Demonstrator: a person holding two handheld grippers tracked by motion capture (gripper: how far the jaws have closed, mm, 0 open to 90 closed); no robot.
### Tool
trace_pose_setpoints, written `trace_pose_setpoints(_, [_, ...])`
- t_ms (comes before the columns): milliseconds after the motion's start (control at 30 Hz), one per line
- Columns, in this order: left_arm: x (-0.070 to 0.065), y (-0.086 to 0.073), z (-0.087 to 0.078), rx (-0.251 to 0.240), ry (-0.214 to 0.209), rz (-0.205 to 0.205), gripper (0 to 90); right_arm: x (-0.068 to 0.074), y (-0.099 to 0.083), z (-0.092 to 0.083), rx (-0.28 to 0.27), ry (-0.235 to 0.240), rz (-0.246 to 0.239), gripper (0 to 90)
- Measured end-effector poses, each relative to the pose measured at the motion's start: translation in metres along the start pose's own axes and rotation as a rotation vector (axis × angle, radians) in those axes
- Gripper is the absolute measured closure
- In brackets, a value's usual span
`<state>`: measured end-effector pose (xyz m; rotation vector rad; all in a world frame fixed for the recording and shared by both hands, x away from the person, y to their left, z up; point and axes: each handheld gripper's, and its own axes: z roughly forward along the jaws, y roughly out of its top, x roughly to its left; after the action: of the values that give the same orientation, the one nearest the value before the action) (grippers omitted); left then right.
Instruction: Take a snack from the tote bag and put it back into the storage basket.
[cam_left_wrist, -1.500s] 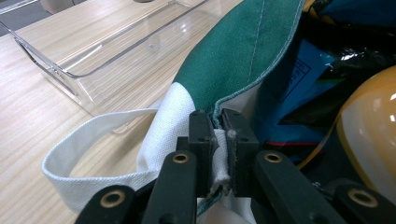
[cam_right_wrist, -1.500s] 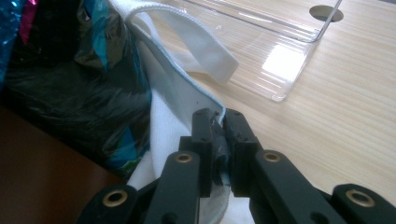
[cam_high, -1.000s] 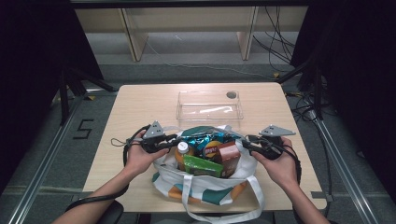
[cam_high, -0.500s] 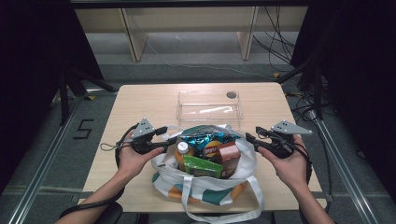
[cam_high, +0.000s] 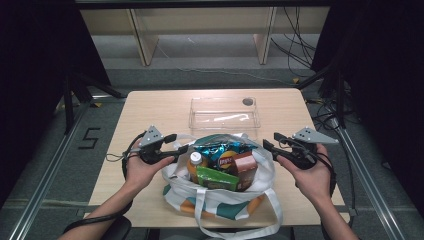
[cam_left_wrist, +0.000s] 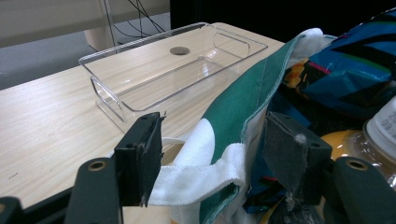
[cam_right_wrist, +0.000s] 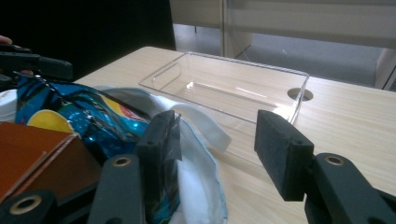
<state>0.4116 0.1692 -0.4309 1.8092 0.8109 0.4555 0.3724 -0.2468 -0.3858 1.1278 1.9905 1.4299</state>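
The left gripper (cam_left_wrist: 212, 158) had its fingers (cam_left_wrist: 140, 154) apart, having just been opening, with the rim of the tote bag (cam_high: 220, 200) and a white strap between them but not pinched. The right gripper (cam_right_wrist: 219, 149) also stood with its fingers (cam_right_wrist: 280, 149) apart after opening; only bare counter (cam_high: 150, 110) lay in the gap, the bag's white edge just beside the near finger.

The bag sat on the counter between the two grippers, its mouth spread, holding a blue crisp packet (cam_high: 220, 150), an orange bottle (cam_high: 195, 165), a green packet (cam_high: 217, 177) and a brown carton (cam_high: 245, 167). Behind the bag, near it, stood an empty clear tray (cam_high: 225, 112).

With the rim let go, the soft cloth could slump inward over the goods, and a later reach might snag the strap, dragging the whole bag.

The left gripper view showed the strap lying across the gap, which the high view was too coarse to show; the high view alone laid out all four goods, though the carton's print was probably too blurred to read.
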Motion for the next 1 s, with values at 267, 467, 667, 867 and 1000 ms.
trace_pose_setpoints(267, [-0.001, 0.002, 0.002, 0.003, -0.001, 0.004, 36.8, 0.013, 0.006, -0.004, -0.024, 0.044, 0.021, 47.8])
trace_pose_setpoints(467, [-0.001, 0.001, 0.002, 0.000, -0.013, 0.001, 36.8, 0.019, 0.013, -0.005, -0.042, 0.063, -0.013, 47.8])
trace_pose_setpoints(667, [0.000, 0.002, 0.002, 0.002, -0.005, 0.003, 36.7, 0.026, 0.019, -0.008, -0.051, 0.086, -0.013, 48.6])
trace_pose_setpoints(867, [0.000, 0.002, 0.002, -0.001, -0.003, 0.002, 36.6, 0.036, 0.018, 0.002, -0.015, 0.153, -0.041, 52.1])
trace_pose_setpoints(1000, [0.001, 0.002, 0.002, -0.002, 0.000, 0.001, 36.5, 0.038, 0.023, 0.010, 0.031, 0.169, -0.060, 55.4])
